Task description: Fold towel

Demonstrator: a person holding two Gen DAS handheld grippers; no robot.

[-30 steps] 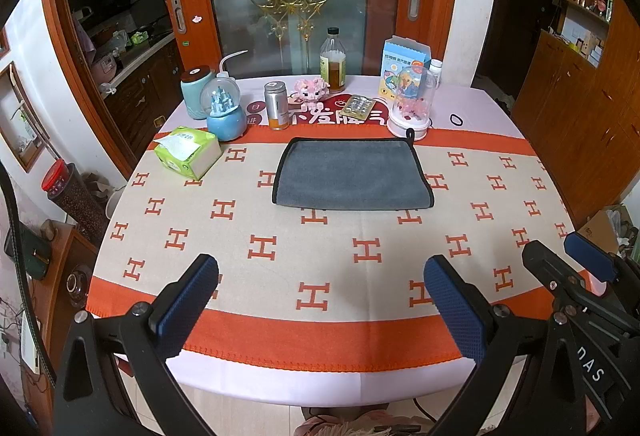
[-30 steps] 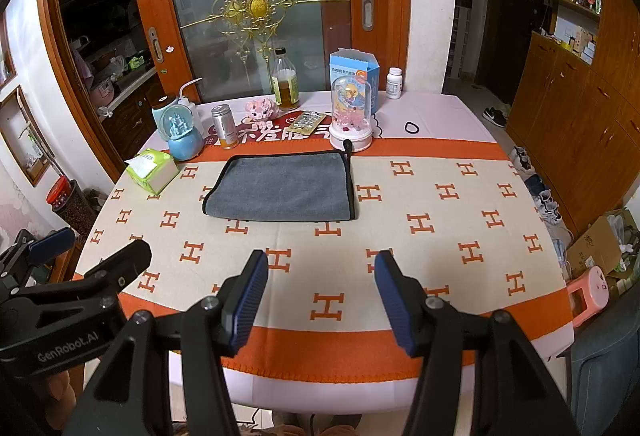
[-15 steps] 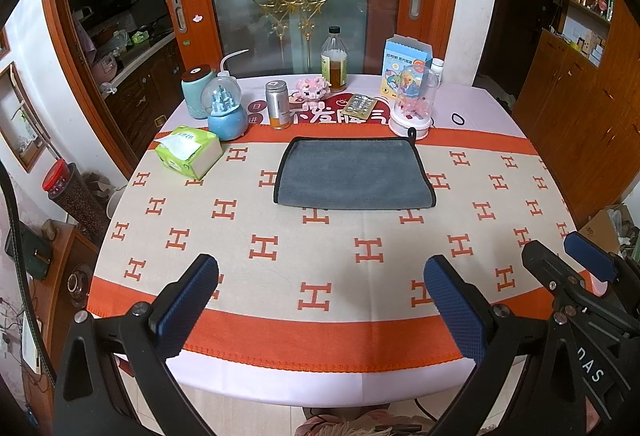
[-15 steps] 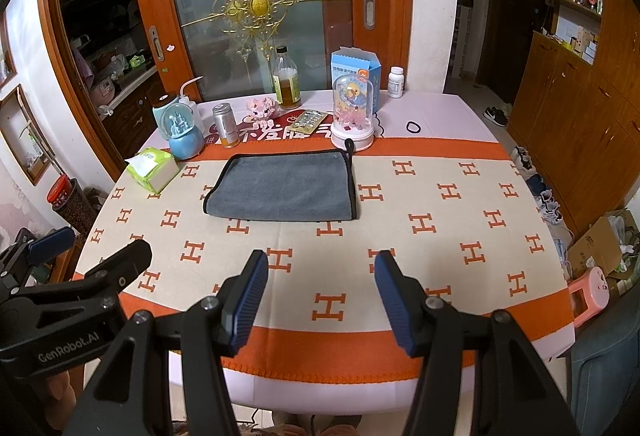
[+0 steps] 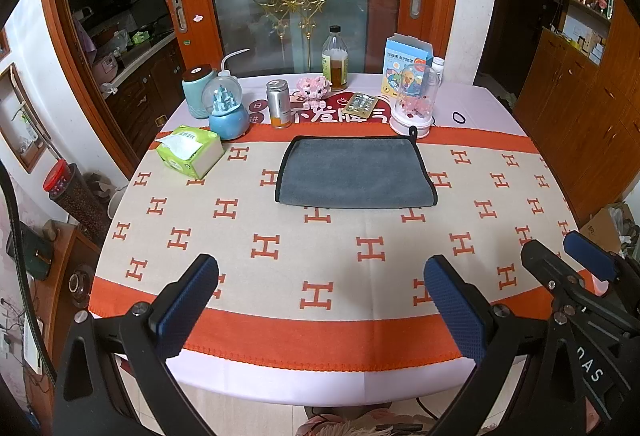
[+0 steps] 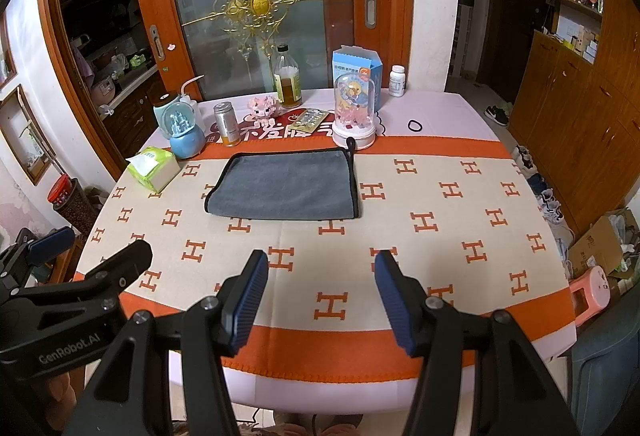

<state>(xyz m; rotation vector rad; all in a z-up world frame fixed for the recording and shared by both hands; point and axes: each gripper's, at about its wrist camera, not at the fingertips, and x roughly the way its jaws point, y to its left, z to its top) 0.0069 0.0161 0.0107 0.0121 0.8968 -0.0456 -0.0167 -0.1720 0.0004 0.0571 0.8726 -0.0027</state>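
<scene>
A grey towel with black trim (image 5: 354, 172) lies flat, folded into a rectangle, on the far half of the table; it also shows in the right wrist view (image 6: 285, 190). A black hanging loop sits at its far right corner. My left gripper (image 5: 320, 278) is open and empty, held above the table's near edge, well short of the towel. My right gripper (image 6: 318, 274) is open and empty, also above the near edge. Each gripper shows at the side of the other's view.
The table wears a cream cloth with orange H marks (image 5: 372, 248). Behind the towel stand a green tissue pack (image 5: 188, 152), a blue snow globe (image 5: 226, 112), a metal can (image 5: 279, 109), a bottle (image 5: 335, 62), a pill blister (image 5: 362, 104) and a domed toy (image 5: 414, 100).
Both grippers stay open and almost still. The view has crept slightly, so the towel sits a touch lower and further right in the frames.
</scene>
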